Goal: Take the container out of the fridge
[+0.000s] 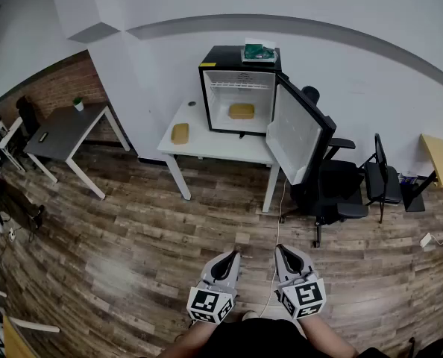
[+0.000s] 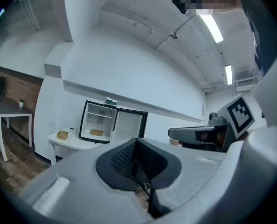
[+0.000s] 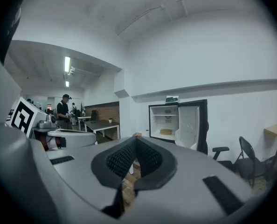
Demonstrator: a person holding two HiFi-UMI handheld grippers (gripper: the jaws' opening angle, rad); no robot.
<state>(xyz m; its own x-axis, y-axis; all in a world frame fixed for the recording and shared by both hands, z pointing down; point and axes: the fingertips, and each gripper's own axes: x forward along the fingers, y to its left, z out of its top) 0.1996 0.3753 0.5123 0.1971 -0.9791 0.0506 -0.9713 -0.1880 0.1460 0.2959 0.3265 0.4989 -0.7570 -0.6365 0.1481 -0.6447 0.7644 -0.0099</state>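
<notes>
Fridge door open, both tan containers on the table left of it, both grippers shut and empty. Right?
One thing off: only one tan container is on the table; the other container sits inside the fridge, on its floor, per the head view. The door is open, and the left gripper and right gripper are shut and empty.

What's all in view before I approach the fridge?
Mini fridge: one, black, door open, on the white table.
Containers: two, tan, one on the fridge floor, one on the table left of it.
Green item: one, atop the fridge.
Desk: one, dark grey, far left, potted plant on it.
Chairs: two, black, right of the fridge, one by its door, one further right.
Grippers: two, grey, bottom centre, left gripper and right gripper both shut, empty.
</notes>
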